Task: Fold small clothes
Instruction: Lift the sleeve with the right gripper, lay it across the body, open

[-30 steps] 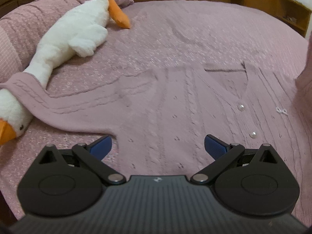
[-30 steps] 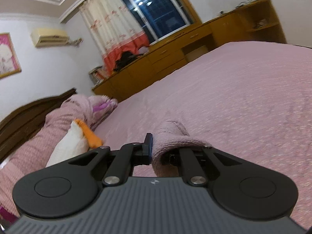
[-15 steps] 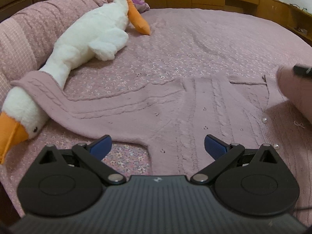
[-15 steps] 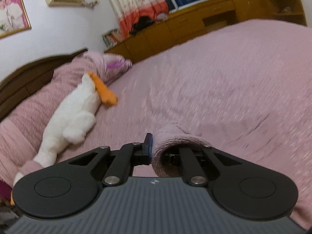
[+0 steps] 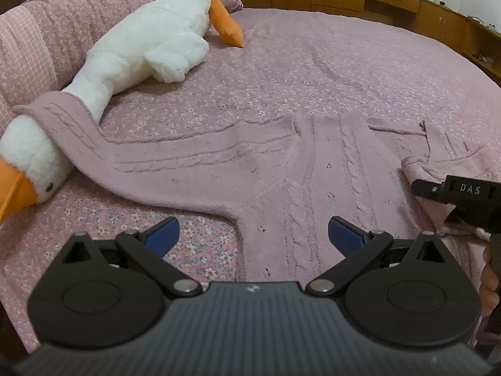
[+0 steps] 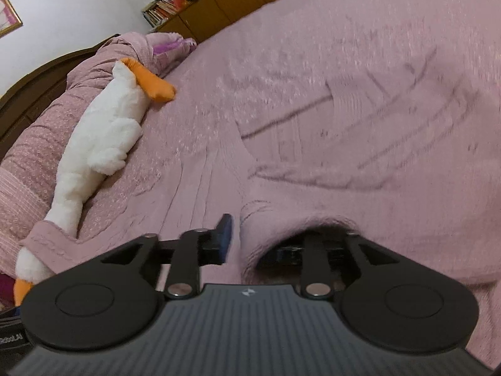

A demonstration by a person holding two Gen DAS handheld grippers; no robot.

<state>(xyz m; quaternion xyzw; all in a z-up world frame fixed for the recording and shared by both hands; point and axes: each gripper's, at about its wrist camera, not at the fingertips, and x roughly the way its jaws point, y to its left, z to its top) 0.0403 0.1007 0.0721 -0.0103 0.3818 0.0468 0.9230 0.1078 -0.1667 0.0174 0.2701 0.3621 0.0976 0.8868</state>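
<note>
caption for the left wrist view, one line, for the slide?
Open left gripper hovers over a pink knit cardigan spread on the bed, one sleeve draped over a plush goose.

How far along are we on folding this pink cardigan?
Early. Done: the right sleeve has been carried over onto the cardigan. In hand: the right tongs have just been opening, with that sleeve still draped over one finger. Left: the other sleeve lies stretched out across the toy goose, and the open left tongs hold nothing. The body is unfolded.
</note>
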